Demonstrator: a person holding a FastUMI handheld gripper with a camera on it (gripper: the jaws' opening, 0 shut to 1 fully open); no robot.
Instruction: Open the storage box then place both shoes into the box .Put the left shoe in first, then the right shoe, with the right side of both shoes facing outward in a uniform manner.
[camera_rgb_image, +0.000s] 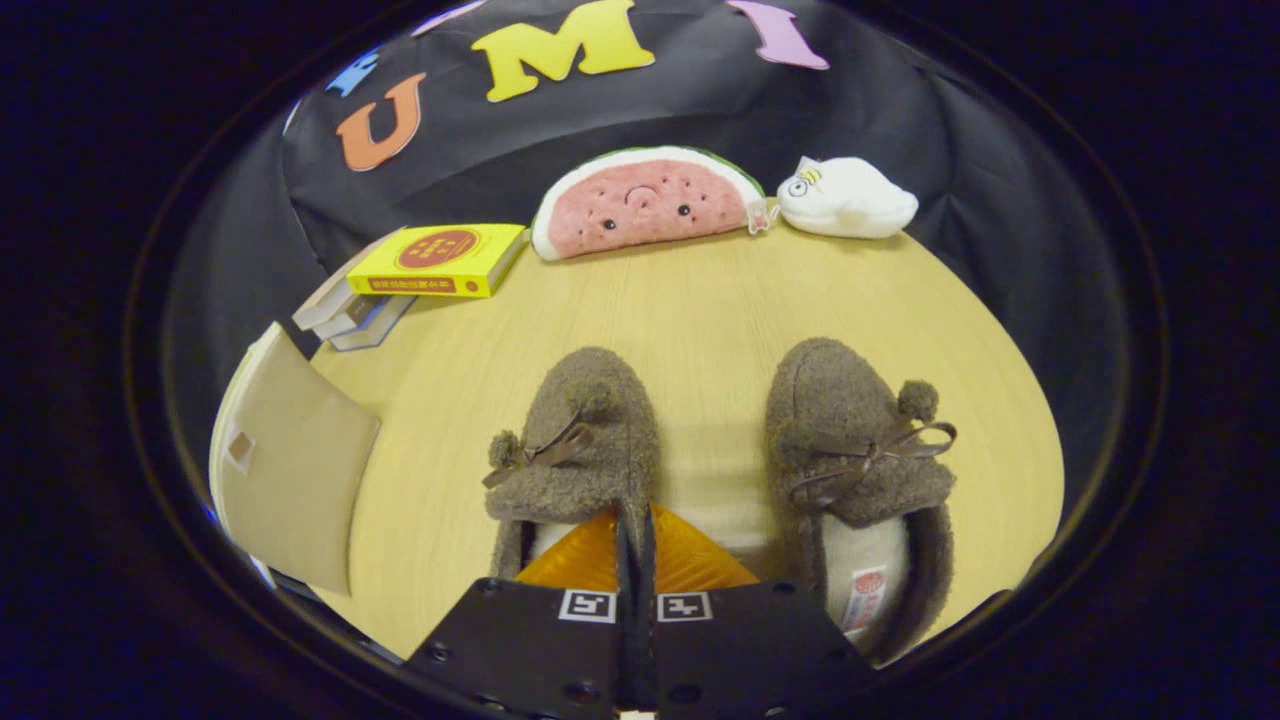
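wooden table (700, 300) holds books (420, 270), watermelon plush (645, 205); tongs (635, 530) pinch left slipper's (580, 430) rim.

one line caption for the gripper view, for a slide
Gripper shut on the left slipper's side wall, right slipper alongside on the wooden table.

Two slippers side by side on worktop (700, 300), left slipper (580, 440) just ahead of closed tongs (636, 540), right slipper (850, 450) beside, storage box (290, 460) far left, books (420, 275) and plush toys (650, 205) behind.

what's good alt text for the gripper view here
The gripper, fingers closed together, pinches the inner edge of the left of two fuzzy brown slippers on a wooden table; the other slipper sits beside it. Beyond lie stacked books and a watermelon plush.
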